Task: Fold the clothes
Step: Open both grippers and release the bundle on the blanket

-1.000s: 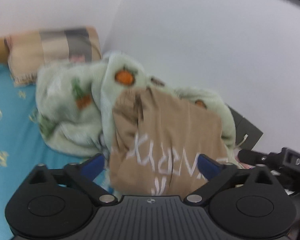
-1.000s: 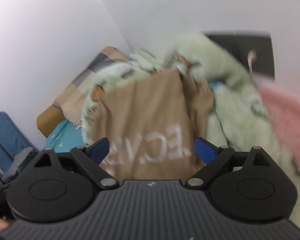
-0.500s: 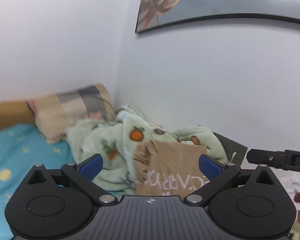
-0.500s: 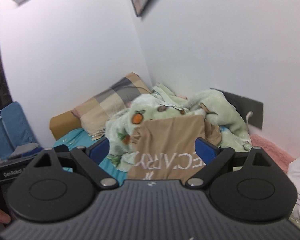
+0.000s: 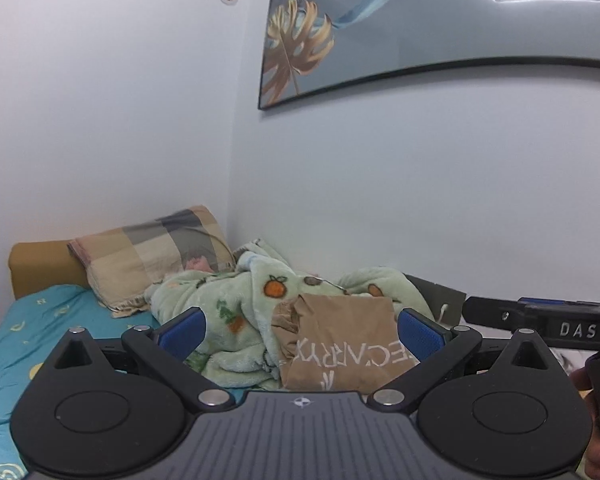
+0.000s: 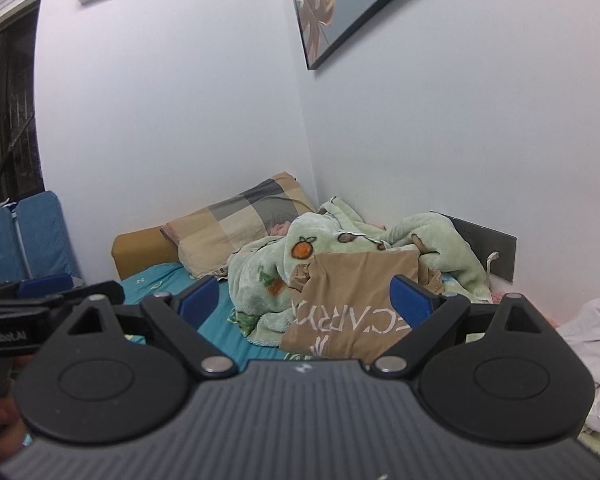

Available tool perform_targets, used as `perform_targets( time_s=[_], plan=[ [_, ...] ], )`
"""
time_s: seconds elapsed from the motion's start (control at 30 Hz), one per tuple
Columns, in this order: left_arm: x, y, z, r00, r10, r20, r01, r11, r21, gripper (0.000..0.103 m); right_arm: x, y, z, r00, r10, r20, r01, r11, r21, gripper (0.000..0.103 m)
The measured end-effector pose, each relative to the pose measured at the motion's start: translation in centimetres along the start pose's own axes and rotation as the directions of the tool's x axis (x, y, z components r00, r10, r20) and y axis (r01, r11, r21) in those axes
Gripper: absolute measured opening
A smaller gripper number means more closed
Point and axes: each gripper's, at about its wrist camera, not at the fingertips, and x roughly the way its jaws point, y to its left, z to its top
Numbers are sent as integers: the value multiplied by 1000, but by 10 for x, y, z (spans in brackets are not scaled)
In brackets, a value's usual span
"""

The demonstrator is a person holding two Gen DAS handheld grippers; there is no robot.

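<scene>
Both tools have drawn back from the tan shirt point(image 5: 340, 340), jaws apart and empty; it lies folded on the blanket point(image 6: 268, 276), white clothes point(image 6: 596, 344) unfolded.

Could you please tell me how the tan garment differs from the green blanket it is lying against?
The tan garment is plain with white lettering; the green blanket is printed with oranges and other small motifs. The garment looks thin and lies fairly flat; the blanket is fluffy and bunched into a heap. The garment is smaller, draped over the blanket. Both sit on the bed.

Black left tool point(image 5: 302, 330) and right tool point(image 6: 306, 298), blue pads, silver screws.
</scene>
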Motion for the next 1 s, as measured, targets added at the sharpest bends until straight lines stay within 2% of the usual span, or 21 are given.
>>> perform_targets(
  time_s=[0.33, 0.6, 0.77, 1.0],
  plan=[
    [-32, 19, -22, 994, 93, 51, -92, 996, -8, 103, 2, 33, -28, 998, -15, 65, 17, 999, -32, 94],
    [-36, 32, -38, 994, 83, 71, -80, 996, -37, 103, 22, 50, -55, 997, -57, 57, 60, 997, -49, 94],
    [-31, 37, -43, 994, 85, 61, -83, 996, -29, 103, 32, 55, -65, 996, -75, 42, 77, 995, -64, 94],
    [-22, 50, -52, 996, 84, 28, -81, 994, -70, 103, 38, 57, -68, 996, -80, 35, 82, 994, -72, 94]
  ],
)
